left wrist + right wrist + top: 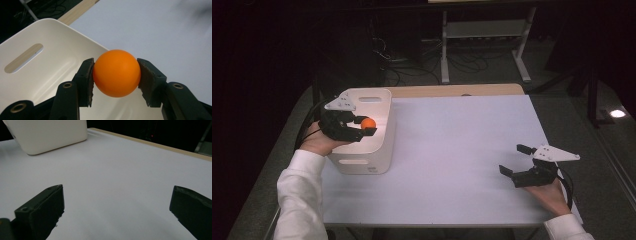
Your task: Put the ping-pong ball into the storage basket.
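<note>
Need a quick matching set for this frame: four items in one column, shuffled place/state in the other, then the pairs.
Items:
1. orange ball
2. white bin
3. left hand-held gripper
4. right hand-held gripper

States:
A. jaws wide apart, nothing between them, over the bare table
B. stands at the table's left side, slot handles in its walls
C. shut on a round thing above the open container
D. clamped between two black pads

Pairs: 1-D, 2-B, 3-C, 4-A
</note>
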